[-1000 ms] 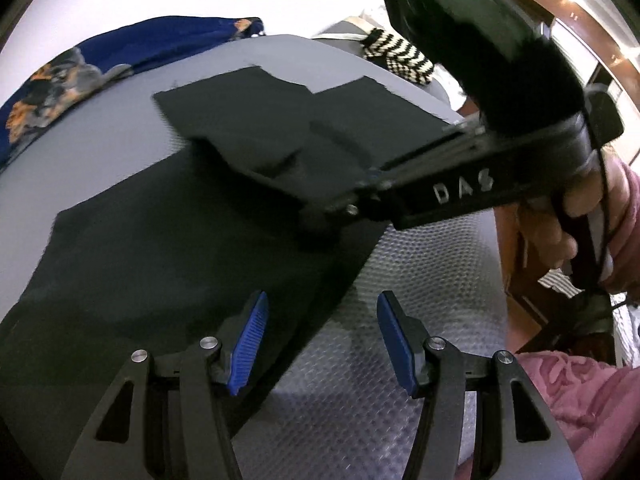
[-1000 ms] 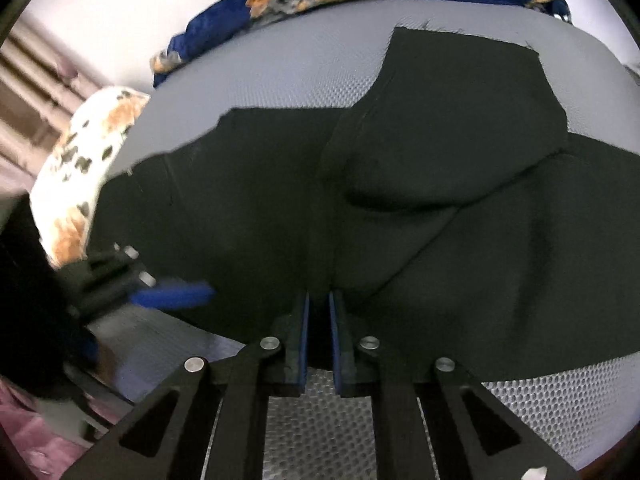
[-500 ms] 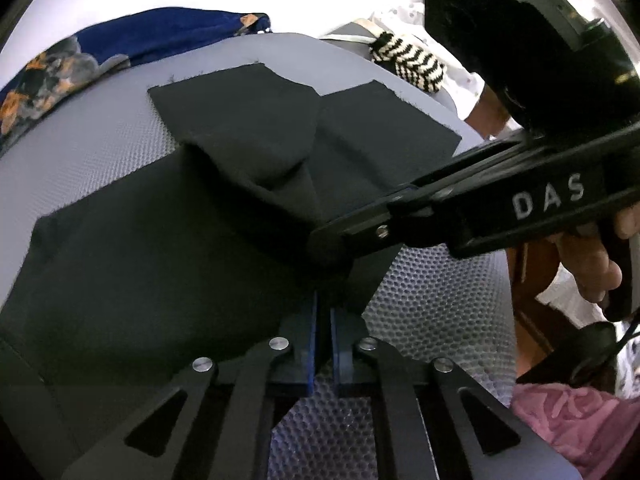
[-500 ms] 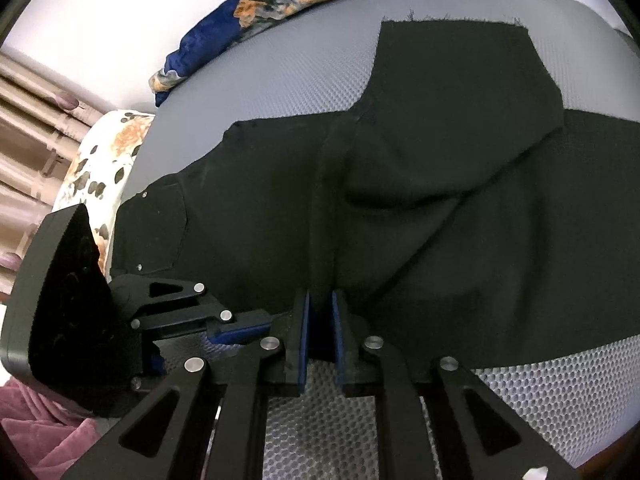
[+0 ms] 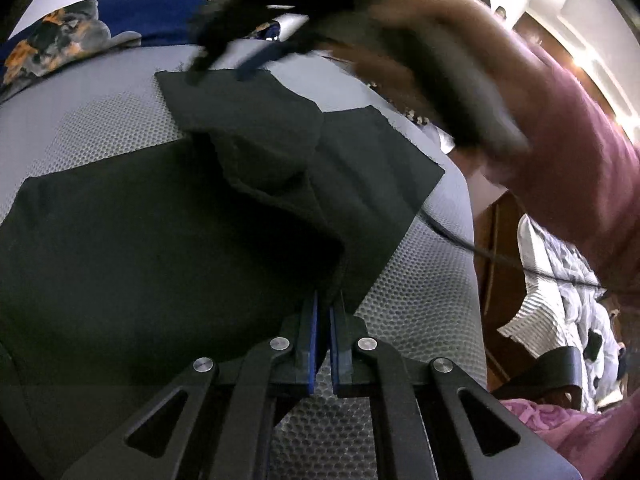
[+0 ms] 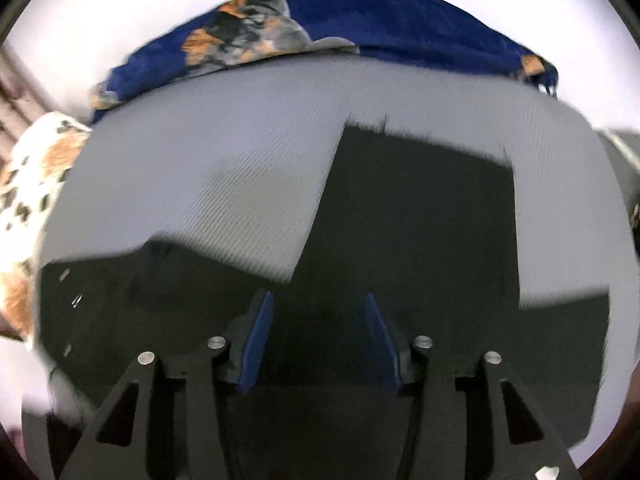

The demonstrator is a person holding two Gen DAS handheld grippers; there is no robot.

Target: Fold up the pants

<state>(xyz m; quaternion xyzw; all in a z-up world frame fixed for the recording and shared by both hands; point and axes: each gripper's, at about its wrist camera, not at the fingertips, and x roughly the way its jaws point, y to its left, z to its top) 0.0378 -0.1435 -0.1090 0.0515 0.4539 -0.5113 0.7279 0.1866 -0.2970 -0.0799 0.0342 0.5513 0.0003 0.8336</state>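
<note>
Your left claw (image 5: 323,312) is clamping its blue pads together on the near edge of the black pants (image 5: 160,248), right where a raised fold of fabric is running up from the pinch. Your right claw (image 6: 318,332) is standing apart, gripping nothing, hovering low over the cloth with its blue pads (image 6: 256,336) spread on either side of a dark flat stretch. From the left wrist view it is showing only as a dark blur high over the far leg end, with your maroon-sleeved arm behind it.

The pants are lying spread on a grey honeycomb-mesh mattress (image 5: 420,312), one leg doubled over the other in a loose, rumpled lap (image 5: 256,152) near the middle. Beyond the far edge a blue floral blanket (image 6: 360,28) is bunched against the wall, and a spotted white-and-orange cloth (image 6: 28,184) is sitting off to the left in the right wrist view.

The step in hand looks like taking a second hold so both claws can carry a fold together. Be bringing the open claw down onto a clear hem or edge, not the middle of the panel, and be catching both layers before you close. Be keeping the left pinch firm and low so the fabric is not dragging across the mesh, which looks grippy. Be lifting both holds evenly, or the rumpled lap is likely to get trapped inside the fold.
</note>
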